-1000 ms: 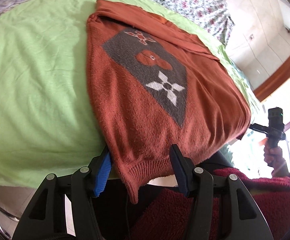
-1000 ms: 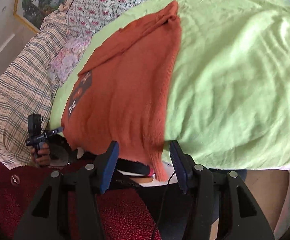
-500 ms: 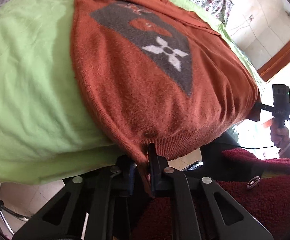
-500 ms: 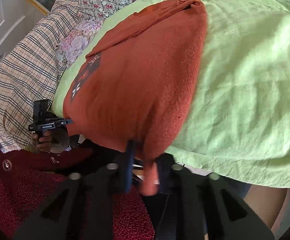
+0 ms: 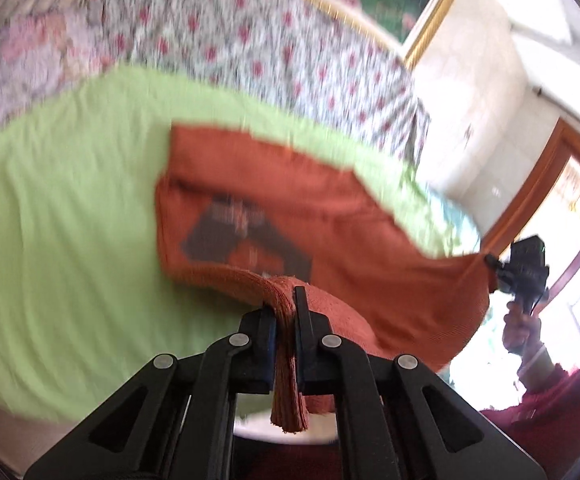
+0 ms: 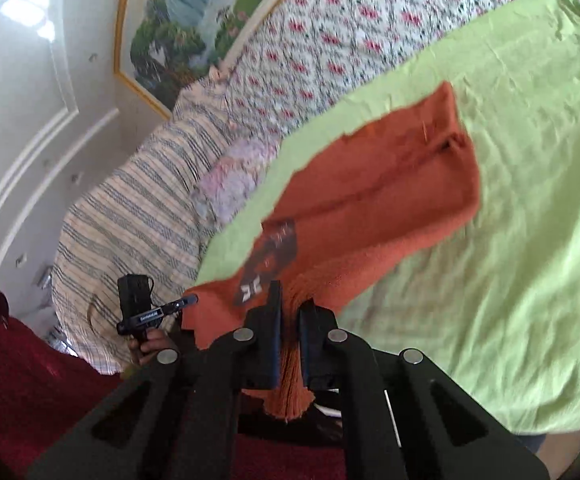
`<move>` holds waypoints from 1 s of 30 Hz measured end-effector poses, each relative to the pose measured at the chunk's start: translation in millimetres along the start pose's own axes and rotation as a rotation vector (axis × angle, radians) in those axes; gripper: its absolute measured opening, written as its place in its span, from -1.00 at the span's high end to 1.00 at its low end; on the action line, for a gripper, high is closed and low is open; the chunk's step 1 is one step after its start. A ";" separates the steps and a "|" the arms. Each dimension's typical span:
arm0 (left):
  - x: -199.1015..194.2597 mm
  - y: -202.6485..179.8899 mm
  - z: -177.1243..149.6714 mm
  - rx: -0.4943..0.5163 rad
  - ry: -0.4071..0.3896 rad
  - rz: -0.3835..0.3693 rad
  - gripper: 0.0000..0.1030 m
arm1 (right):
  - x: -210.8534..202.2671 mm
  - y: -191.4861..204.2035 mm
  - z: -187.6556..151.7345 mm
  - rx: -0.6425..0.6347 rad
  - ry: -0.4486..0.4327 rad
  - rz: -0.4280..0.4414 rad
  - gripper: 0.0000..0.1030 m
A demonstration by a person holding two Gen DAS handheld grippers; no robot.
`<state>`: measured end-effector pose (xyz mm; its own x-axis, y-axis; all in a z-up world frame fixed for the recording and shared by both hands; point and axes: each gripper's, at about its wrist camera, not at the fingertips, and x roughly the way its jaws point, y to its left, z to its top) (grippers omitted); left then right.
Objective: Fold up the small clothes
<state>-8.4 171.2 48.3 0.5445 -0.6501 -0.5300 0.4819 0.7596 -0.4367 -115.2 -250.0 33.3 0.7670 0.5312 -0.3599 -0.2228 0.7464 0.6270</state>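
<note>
A rust-orange knitted sweater [image 5: 330,216] with a dark grey patch lies on a light green sheet [image 5: 62,240]. My left gripper [image 5: 284,304] is shut on the ribbed hem at one bottom corner. My right gripper [image 6: 290,308] is shut on the hem at the other corner; it also shows at the right of the left wrist view [image 5: 524,268]. Both corners are lifted off the sheet, and the hem hangs between them. The sweater's far end [image 6: 430,148] rests flat on the sheet. Both views are blurred.
A floral cover [image 5: 250,52] lies beyond the green sheet. A checked cloth [image 6: 130,216] lies at the bed's side. A framed picture [image 6: 178,28] hangs on the wall. The person's dark red top [image 6: 22,380] is close below the grippers. A doorway [image 5: 562,208] stands at right.
A second ago both grippers were open around the hem. They shut on it, then lifted the near end of the sweater up and toward the far end.
</note>
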 end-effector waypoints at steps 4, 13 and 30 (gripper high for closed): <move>10.1 3.1 44.6 0.018 -0.095 -0.005 0.91 | 2.0 -1.7 34.3 -0.010 -0.077 -0.020 0.84; 89.7 47.3 134.3 -0.071 -0.157 0.070 0.92 | 50.5 -40.7 122.3 0.001 -0.153 -0.129 0.84; 227.1 131.6 197.9 -0.178 -0.017 0.196 0.92 | 141.9 -143.6 226.0 0.104 -0.063 -0.358 0.84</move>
<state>314.6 120.1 14.3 0.6273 -0.4896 -0.6056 0.2387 0.8611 -0.4489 161.6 -372.3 48.3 0.8216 0.2158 -0.5276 0.1258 0.8340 0.5372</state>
